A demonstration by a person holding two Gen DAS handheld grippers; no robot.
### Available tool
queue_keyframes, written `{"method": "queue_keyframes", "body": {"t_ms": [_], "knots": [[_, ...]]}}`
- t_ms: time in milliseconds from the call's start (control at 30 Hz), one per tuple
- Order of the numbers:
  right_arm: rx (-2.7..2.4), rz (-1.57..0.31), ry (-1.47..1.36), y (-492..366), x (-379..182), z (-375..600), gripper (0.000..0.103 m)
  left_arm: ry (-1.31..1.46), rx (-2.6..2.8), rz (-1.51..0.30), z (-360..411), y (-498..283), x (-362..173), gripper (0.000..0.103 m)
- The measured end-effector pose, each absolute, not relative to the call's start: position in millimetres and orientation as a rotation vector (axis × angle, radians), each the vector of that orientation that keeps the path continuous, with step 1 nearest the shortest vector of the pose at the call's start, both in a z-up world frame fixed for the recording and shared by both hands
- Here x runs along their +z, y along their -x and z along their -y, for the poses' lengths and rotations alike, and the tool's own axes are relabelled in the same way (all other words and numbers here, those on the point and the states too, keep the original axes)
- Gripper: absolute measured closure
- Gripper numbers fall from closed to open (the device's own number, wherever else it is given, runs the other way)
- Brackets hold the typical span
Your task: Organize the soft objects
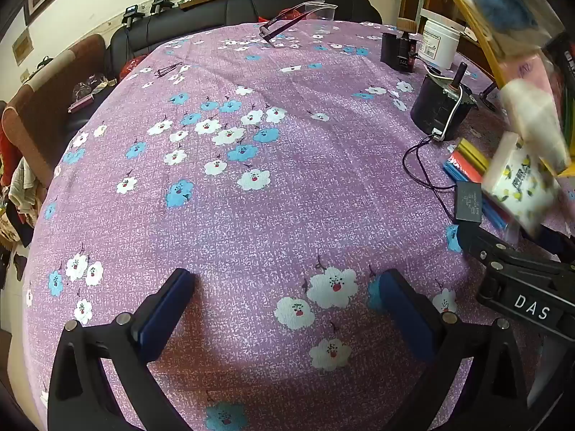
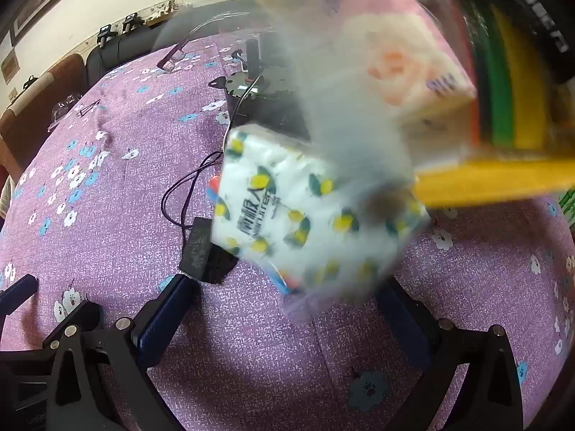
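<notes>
A white tissue pack with a lemon print (image 2: 309, 212) is motion-blurred just above and ahead of my right gripper (image 2: 287, 301), which is open; the pads do not press on it. The same tissue pack (image 1: 517, 183) shows at the right edge of the left wrist view. Higher up, a pink tissue pack (image 2: 406, 64) is blurred beside a yellow rim (image 2: 496, 179). A blue fluffy thing (image 1: 499, 0) in clear wrap is at the top right. My left gripper (image 1: 284, 280) is open over bare purple floral tablecloth (image 1: 251, 222), with nothing between its fingers.
On the right of the table are a black motor (image 1: 438, 107) with a wire, a white jar (image 1: 438, 41), a small black box (image 1: 469, 203) and a pack of coloured sticks (image 1: 467, 165). Glasses (image 1: 284, 25) lie at the far edge. A dark sofa (image 1: 201, 18) runs behind.
</notes>
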State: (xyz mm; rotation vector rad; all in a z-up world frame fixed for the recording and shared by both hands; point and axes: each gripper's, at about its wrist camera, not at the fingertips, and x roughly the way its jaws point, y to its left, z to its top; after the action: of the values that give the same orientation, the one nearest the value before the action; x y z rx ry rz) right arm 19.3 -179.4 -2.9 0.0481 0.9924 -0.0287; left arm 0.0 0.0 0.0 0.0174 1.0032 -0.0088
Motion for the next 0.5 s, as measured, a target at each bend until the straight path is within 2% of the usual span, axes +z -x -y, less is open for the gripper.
{"method": "queue_keyframes", "body": {"t_ms": [500], "knots": [[-0.031, -0.999, -0.045, -18.4, 1.0, 181.5, 0.001, -0.018, -0.009, -1.003, 0.1, 0.0, 0.0, 0.0]]}}
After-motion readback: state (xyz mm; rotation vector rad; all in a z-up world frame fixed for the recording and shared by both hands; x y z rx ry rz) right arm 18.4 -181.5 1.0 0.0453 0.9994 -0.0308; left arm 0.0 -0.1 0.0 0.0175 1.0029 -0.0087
